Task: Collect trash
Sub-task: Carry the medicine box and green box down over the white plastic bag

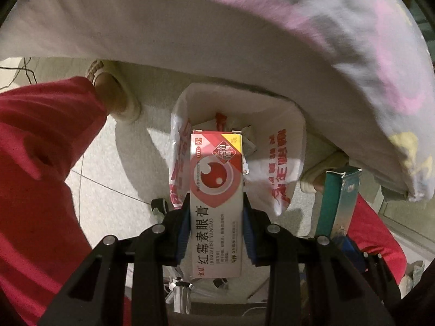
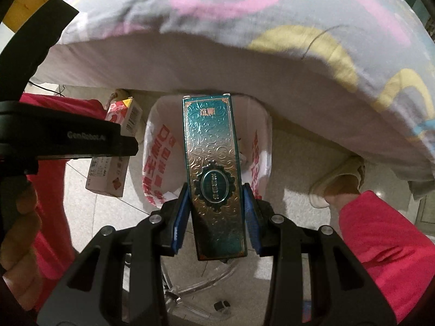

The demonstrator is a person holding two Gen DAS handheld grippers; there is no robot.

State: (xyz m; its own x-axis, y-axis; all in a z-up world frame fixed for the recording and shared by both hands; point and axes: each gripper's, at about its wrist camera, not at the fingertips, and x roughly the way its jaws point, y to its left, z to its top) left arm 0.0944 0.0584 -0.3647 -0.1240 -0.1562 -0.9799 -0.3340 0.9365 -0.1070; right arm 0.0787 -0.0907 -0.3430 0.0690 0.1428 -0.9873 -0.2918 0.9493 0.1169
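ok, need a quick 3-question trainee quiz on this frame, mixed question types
1. True or false: the left gripper is empty.
2. Which box does the right gripper grip? A) teal embossed box B) red-and-white eye ointment box C) neither
3. What lies below both boxes, lined with a white bag printed in red?

Key: 1 false, its pads clamp the eye ointment box. 2 A. 3 the trash bin, some scraps already inside.

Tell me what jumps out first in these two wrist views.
Each gripper clamps a carton above the same bag-lined bin on the floor: the left gripper holds a red-and-white ointment box, the right gripper an embossed teal box. A patterned bedsheet fills the top of both views, with red trouser legs at the sides.
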